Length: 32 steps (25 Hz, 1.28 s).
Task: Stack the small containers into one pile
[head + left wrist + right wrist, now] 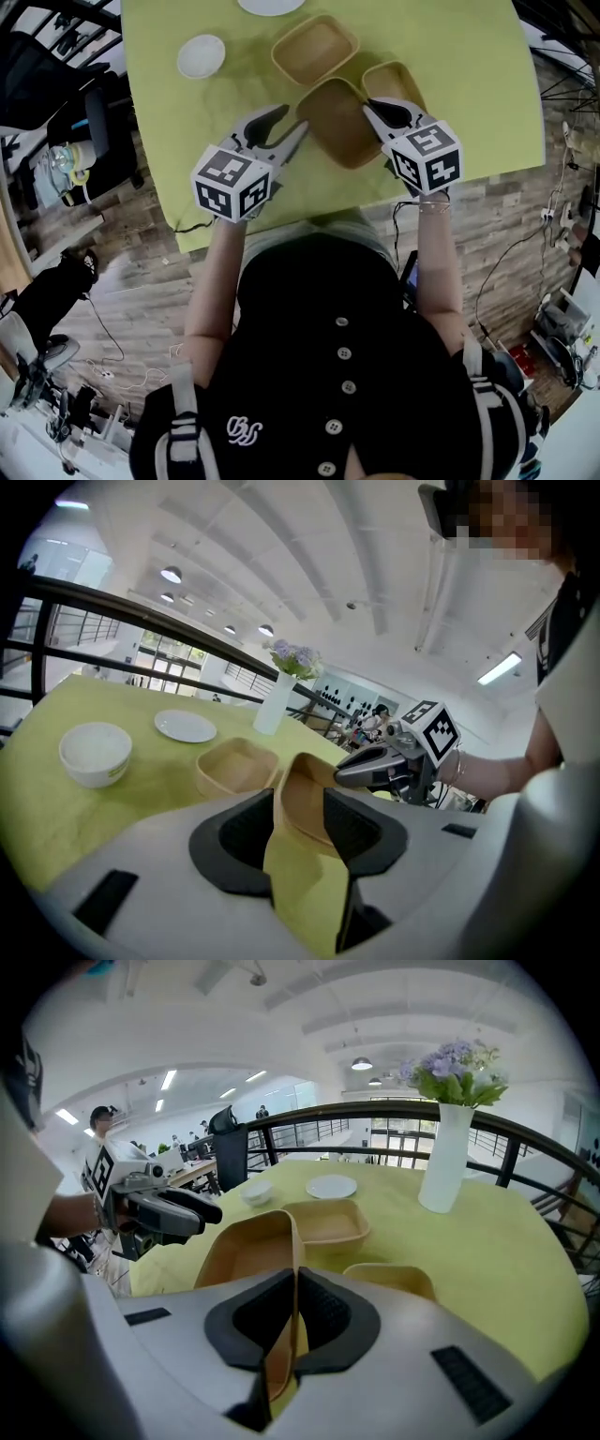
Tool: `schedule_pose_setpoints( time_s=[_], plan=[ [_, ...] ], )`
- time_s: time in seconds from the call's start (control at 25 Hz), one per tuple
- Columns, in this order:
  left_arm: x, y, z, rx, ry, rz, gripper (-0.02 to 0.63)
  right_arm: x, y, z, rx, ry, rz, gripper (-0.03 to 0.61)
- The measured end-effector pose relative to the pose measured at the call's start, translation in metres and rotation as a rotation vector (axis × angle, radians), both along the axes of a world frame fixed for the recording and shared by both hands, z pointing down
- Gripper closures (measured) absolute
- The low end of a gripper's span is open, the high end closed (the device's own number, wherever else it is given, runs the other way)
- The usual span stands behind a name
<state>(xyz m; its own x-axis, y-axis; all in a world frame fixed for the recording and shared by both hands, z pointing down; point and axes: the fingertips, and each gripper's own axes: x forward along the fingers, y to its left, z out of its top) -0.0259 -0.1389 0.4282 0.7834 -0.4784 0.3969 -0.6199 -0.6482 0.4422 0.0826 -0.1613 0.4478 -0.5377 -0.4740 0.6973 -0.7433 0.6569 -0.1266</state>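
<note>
Three tan square containers are on the green table [487, 112]. My right gripper [371, 106] [296, 1279] is shut on the side wall of the middle container [339, 127] [246, 1251], which hangs tilted off the cloth. The left gripper [291, 124] [298, 803] is open, and that container's near corner [302, 794] reaches in between its fingertips; I cannot tell if it touches them. A second container [314, 47] [328, 1222] sits farther back. The third container [398, 82] [394, 1281] lies to the right, partly hidden under my right gripper.
A white bowl [201, 54] [95, 752] stands at the back left and a white plate [270, 5] [186, 726] behind it. A white vase with flowers [444, 1157] stands at the far side. The table's near edge [375, 192] runs just in front of both grippers.
</note>
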Motion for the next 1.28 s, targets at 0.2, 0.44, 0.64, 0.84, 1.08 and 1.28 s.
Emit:
schedule_pose_setpoints(
  time_s=[0.2,0.44,0.64,0.84,1.08,1.28],
  plan=[
    [0.017,-0.005,-0.003,0.015,-0.021,-0.028,0.451,0.024,-0.009,-0.008,0.017,-0.018,-0.016,0.551],
    [0.049,-0.008,-0.009,0.019,-0.020,-0.020,0.451,0.050,-0.019,-0.014,0.015,-0.037,-0.010,0.551],
    [0.073,-0.005,-0.009,0.010,-0.017,-0.013,0.451,0.075,-0.025,-0.017,0.010,-0.065,0.025,0.551],
    [0.089,-0.004,-0.004,0.003,-0.017,-0.013,0.451,0.097,-0.031,-0.011,-0.012,-0.128,0.106,0.551],
    [0.108,-0.005,0.000,-0.006,-0.013,-0.020,0.451,0.118,-0.034,-0.003,-0.044,-0.160,0.141,0.551],
    [0.122,-0.009,0.004,-0.013,-0.009,-0.040,0.451,0.131,-0.039,0.007,-0.079,-0.204,0.157,0.551]
  ],
)
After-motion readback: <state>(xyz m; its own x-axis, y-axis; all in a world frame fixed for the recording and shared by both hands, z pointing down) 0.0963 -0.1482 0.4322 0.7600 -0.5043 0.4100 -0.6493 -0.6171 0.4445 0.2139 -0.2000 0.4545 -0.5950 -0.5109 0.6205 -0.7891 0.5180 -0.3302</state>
